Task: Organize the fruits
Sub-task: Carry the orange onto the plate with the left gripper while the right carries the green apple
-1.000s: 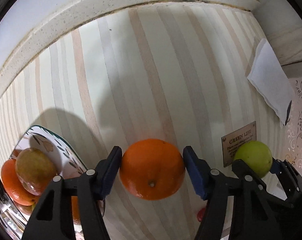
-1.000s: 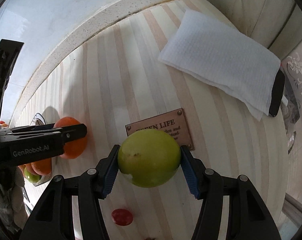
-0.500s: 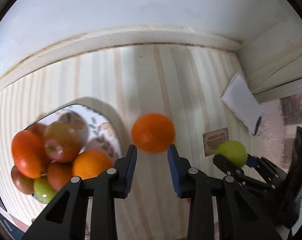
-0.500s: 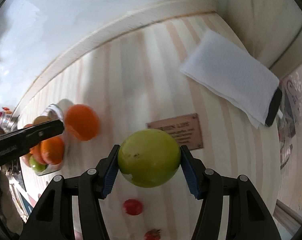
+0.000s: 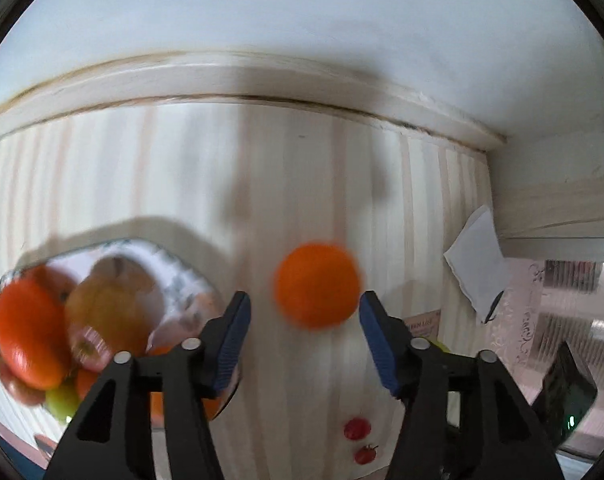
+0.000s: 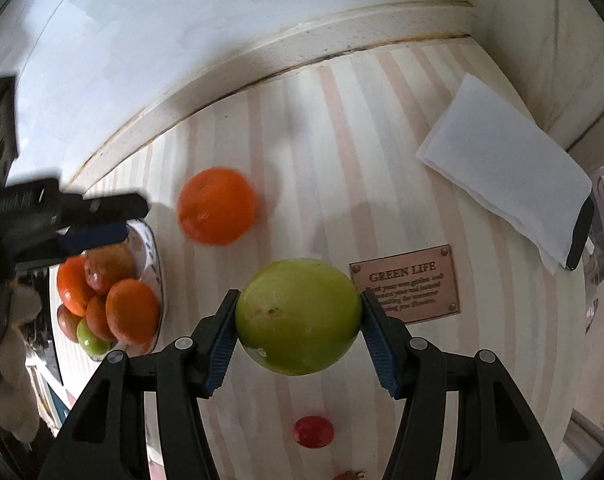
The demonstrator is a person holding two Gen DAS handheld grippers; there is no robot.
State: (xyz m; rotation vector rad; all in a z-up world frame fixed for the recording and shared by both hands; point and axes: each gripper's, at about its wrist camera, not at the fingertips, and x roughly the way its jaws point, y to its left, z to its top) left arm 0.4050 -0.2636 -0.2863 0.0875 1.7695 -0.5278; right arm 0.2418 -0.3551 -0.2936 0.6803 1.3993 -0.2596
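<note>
An orange (image 5: 317, 285) lies loose on the striped table, blurred; it also shows in the right wrist view (image 6: 217, 205). My left gripper (image 5: 304, 338) is open and empty, raised above the table with the orange seen between its blue pads. A patterned bowl (image 5: 173, 268) at the left holds several oranges and apples; it shows in the right wrist view (image 6: 153, 256) too. My right gripper (image 6: 297, 332) is shut on a green apple (image 6: 298, 316) and holds it above the table.
A folded white cloth (image 6: 506, 168) with a dark object at its edge lies at the far right. A brown "GREEN LIFE" plaque (image 6: 412, 284) sits on the table. Two small red fruits (image 5: 357, 429) lie near the front. A raised ledge (image 5: 237, 76) and wall bound the back.
My left gripper let go of the orange, drew back and up, and opened wider. The orange now lies on the table. The right gripper rose, still holding the green apple.
</note>
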